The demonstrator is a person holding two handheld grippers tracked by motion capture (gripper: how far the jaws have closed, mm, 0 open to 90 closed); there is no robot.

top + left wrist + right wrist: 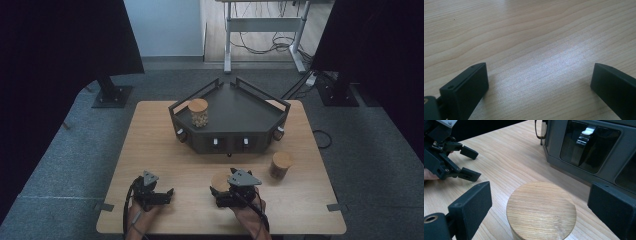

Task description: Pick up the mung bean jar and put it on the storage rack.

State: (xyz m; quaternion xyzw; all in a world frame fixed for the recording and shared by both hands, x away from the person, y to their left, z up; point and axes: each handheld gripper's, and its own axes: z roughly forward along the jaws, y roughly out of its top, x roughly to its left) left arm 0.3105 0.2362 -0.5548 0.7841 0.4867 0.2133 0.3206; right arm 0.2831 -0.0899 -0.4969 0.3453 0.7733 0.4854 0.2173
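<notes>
Two grippers are working low over the near edge of the bench, and the right gripper is hovering with its jaws spread wide on either side of a wooden-lidded jar, one jaw to each flank, neither one touching it. That jar is sitting near the middle of the near edge, just in front of the dark drawer unit. Over by the near left corner, the left gripper is hanging wide open too, gripping nothing, with bare wood between its jaws. Looking from the high view, a second jar is standing toward the right edge, and a third jar is resting on top of the drawer unit at its left end.
</notes>
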